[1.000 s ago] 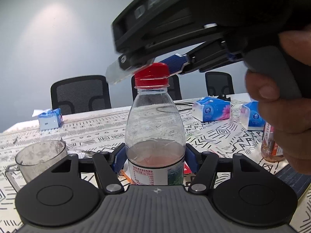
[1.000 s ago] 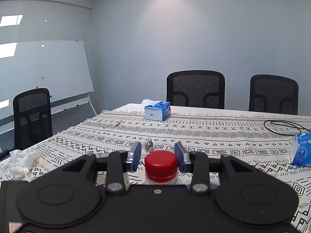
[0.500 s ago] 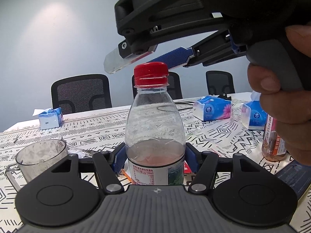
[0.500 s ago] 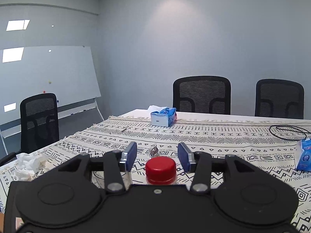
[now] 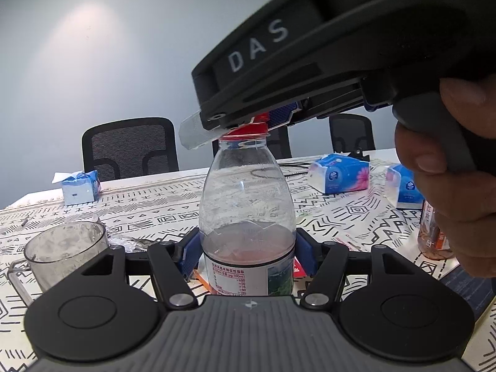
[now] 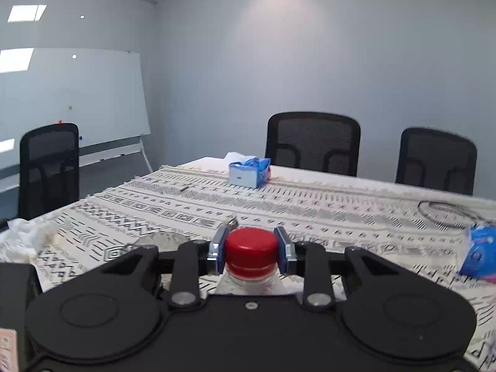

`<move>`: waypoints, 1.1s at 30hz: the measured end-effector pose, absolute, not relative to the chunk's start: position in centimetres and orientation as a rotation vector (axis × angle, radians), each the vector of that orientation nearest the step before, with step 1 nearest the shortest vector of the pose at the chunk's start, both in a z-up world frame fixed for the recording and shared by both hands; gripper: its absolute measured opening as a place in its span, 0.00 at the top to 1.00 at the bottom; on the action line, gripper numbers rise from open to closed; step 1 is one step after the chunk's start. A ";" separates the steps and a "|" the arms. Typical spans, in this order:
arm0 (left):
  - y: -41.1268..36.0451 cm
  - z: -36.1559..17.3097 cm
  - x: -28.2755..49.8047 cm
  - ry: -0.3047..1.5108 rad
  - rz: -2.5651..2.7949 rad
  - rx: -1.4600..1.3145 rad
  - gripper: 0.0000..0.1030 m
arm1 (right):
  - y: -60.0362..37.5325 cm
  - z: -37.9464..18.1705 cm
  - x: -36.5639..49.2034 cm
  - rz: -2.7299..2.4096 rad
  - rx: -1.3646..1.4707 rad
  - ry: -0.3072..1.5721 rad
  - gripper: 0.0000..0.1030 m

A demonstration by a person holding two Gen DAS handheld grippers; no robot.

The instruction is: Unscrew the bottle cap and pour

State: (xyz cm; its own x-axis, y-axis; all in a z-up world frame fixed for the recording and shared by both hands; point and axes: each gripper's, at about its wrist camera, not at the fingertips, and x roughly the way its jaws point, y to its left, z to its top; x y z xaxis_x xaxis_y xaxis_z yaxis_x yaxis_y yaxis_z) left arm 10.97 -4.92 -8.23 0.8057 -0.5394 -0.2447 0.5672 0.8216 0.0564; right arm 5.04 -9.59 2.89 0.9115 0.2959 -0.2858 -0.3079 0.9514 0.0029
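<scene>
The left gripper clamped the bottle upright between its jaws, steadying it so the right gripper, jaws just closed on the red cap, could twist.

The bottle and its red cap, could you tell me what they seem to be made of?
Bottle: apparently thin clear plastic, glossy; the tablecloth shows through it. Red cap: seemingly opaque moulded plastic, smooth with a soft sheen.
</scene>
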 end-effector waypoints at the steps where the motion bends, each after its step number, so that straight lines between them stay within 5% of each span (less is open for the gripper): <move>1: -4.5 -8.1 10.8 0.223 -0.600 0.129 0.43 | -9.9 2.9 5.1 0.327 -0.041 0.287 0.68; 14: 1.6 -6.5 8.7 0.245 -0.626 0.102 0.43 | -13.5 3.0 7.2 0.628 -0.062 0.267 0.67; 18: 2.9 -6.0 7.6 0.230 -0.618 0.119 0.43 | -11.7 3.9 6.3 0.449 -0.078 0.262 0.44; 33: 9.7 -3.8 3.9 0.229 -0.603 0.120 0.43 | -8.5 3.2 5.4 0.079 0.021 0.308 0.46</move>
